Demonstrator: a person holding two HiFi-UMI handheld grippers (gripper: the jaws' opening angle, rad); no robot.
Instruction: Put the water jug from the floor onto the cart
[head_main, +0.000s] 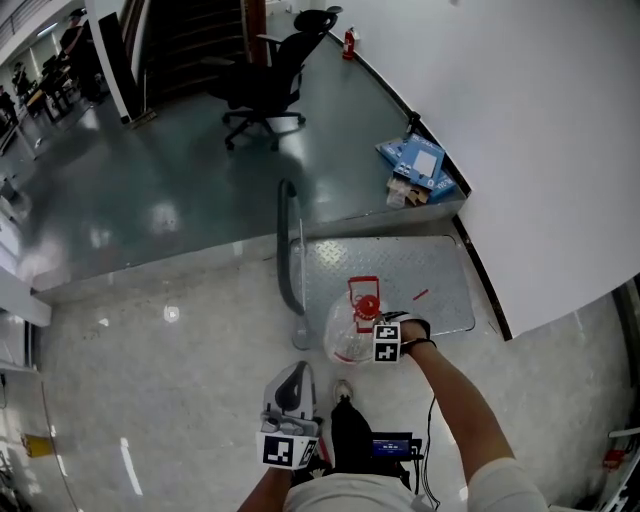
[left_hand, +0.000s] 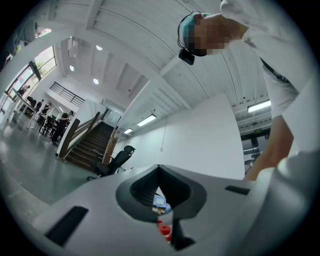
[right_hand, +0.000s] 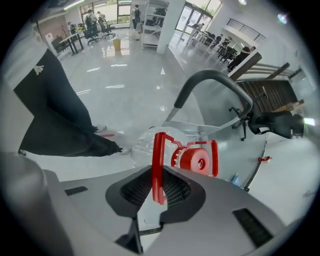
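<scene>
The water jug (head_main: 348, 338) is clear plastic with a red cap (head_main: 366, 305) and a red carry handle (right_hand: 158, 165). It hangs over the near left corner of the cart's metal deck (head_main: 420, 265), beside the cart's curved push bar (head_main: 287, 250). My right gripper (head_main: 380, 320) points steeply down and is shut on the red handle, which runs between its jaws (right_hand: 159, 195). My left gripper (head_main: 293, 378) is low by the person's legs, away from the jug, with its jaws together and nothing in them (left_hand: 159, 172).
A white wall (head_main: 530, 150) runs along the cart's right side. Blue boxes (head_main: 420, 165) lie on the floor beyond the cart. A black office chair (head_main: 265, 75) stands further back. The person's shoe (head_main: 343, 392) is just behind the jug.
</scene>
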